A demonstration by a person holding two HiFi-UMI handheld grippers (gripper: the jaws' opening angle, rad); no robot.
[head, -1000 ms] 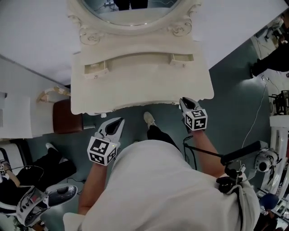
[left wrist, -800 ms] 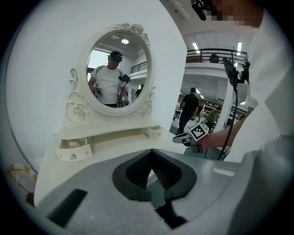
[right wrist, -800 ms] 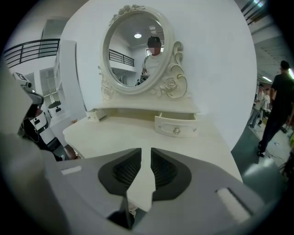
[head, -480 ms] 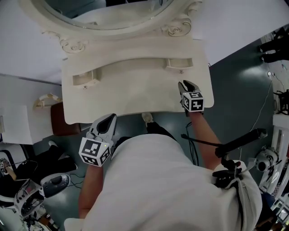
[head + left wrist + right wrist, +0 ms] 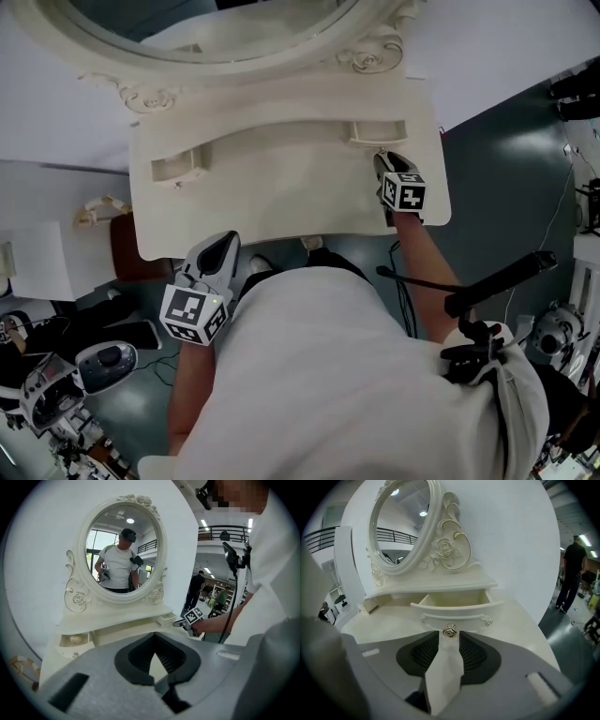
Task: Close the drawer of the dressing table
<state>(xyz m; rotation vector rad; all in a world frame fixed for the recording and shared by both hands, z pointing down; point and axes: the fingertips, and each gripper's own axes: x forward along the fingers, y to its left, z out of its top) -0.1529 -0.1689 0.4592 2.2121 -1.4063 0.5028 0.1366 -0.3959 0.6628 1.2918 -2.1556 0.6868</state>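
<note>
The cream dressing table has two small drawers under its oval mirror. The right drawer stands pulled out; in the right gripper view its front carries a rose knob. My right gripper is over the tabletop right in front of that drawer. Its jaws are opening, and the knob sits at the gap between their tips, untouched. The left drawer is also out a little. My left gripper hangs shut and empty off the table's front edge.
A brown stool stands under the table's left end. Equipment and a cable lie on the floor at both sides. The white wall backs the table. A person in black stands far right.
My right gripper has moved from the table's front edge forward across the top to the right drawer. The left gripper stayed near the front edge, shifting slightly left.
</note>
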